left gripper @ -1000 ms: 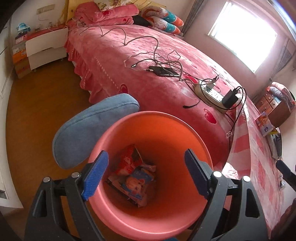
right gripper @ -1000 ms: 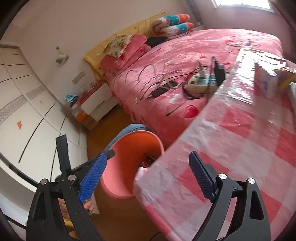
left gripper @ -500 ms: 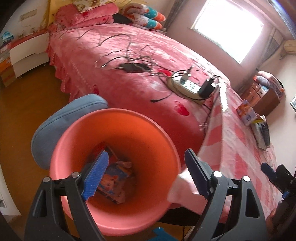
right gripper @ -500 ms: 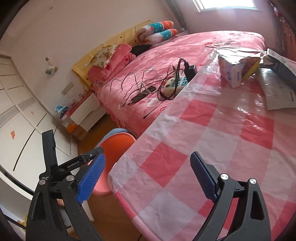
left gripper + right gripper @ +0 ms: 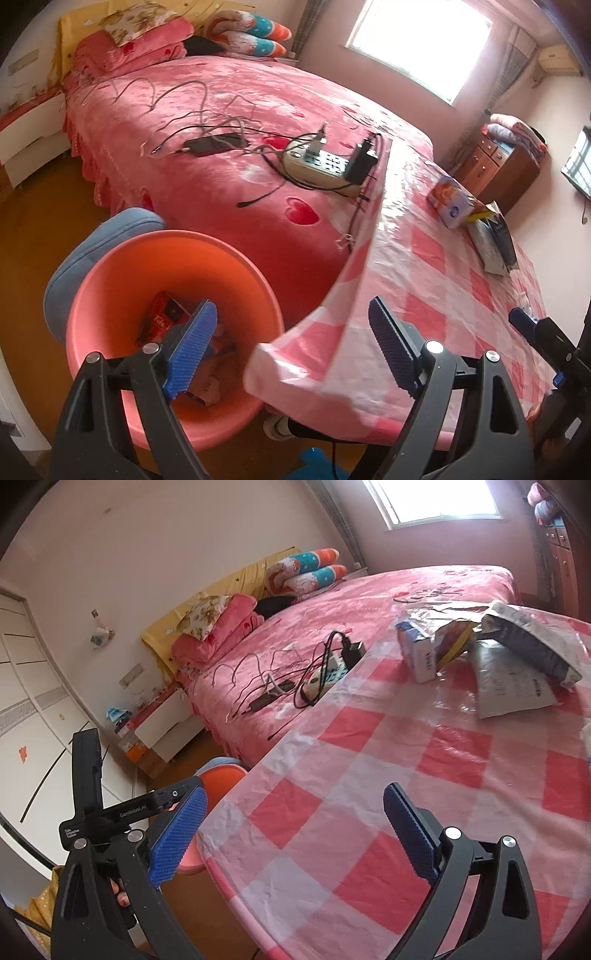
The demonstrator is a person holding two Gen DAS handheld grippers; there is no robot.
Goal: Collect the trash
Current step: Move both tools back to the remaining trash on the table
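A bin [image 5: 110, 280] stands on the floor at the table's [image 5: 424, 295] nine o'clock, wrappers [image 5: 166, 317] inside — a stool [image 5: 74, 266] just behind it. On the table at one o'clock: a box [image 5: 424, 653] beside papers [image 5: 509, 686]. The bed [image 5: 221, 110] lies beyond.

The left tongs [image 5: 291, 350] cover part of the wrappers [image 5: 166, 317] inside the orange bin [image 5: 110, 280], so what lies low in the bin cannot be told. In the right wrist view the desk [image 5: 369, 775] hides most of that bin [image 5: 221, 775]. Print on the boxes [image 5: 424, 653] beyond the bin, at the desk's far end, is too small to read. The white thing [image 5: 586, 734] at the right edge is cut off.
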